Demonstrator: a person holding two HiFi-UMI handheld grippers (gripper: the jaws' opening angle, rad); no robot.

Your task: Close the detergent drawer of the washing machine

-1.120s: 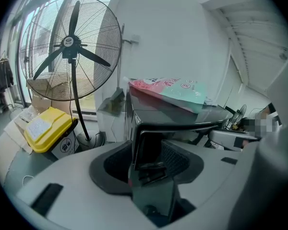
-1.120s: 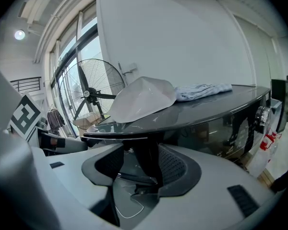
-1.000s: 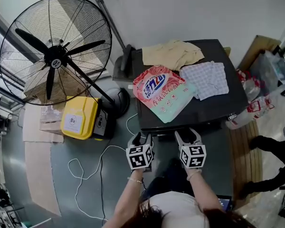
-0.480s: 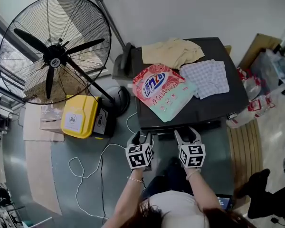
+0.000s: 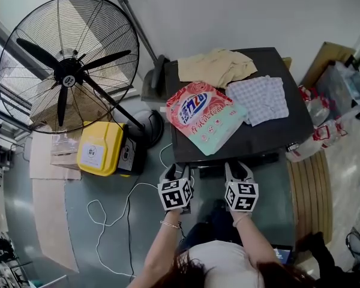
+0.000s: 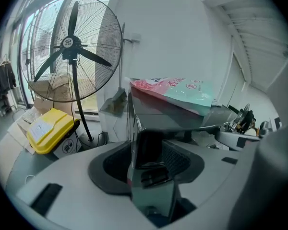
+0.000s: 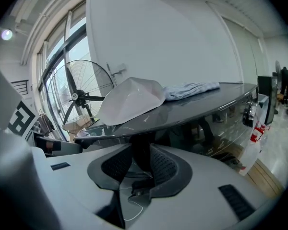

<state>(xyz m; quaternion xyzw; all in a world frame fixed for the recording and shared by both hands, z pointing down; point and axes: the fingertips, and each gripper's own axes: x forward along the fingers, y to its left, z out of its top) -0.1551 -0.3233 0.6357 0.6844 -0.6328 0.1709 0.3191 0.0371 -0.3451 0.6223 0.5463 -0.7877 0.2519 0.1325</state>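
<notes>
Head view: washing machine (image 5: 270,134) top carries detergent bag (image 5: 204,116), beige cloth (image 5: 216,68) and checked cloth (image 5: 258,99), all where they were a second ago. Fan (image 5: 69,65) and yellow box (image 5: 99,149) on the floor to the left, also unchanged.

Detergent drawer (image 5: 210,171): a dark bar jutting just past the machine's front edge, between the two grippers. Not pushed in.

Left gripper (image 5: 176,171): at the machine's left front corner, same place and tilt as before. In its own view a dark box-shaped drawer end fills the gap, with a mesh pad (image 6: 178,158) tight against it on either side.

Right gripper (image 5: 239,168): the main change. Its jaws stood wide a second ago and have just been closing. It also sits a little straighter (slight roll). In its own view the pads (image 7: 165,166) now bracket a narrow dark part of the drawer under the top's edge and look pressed against it.

Bystander's dark legs (image 5: 324,263) have shifted from mid-right to the lower right corner.
</notes>
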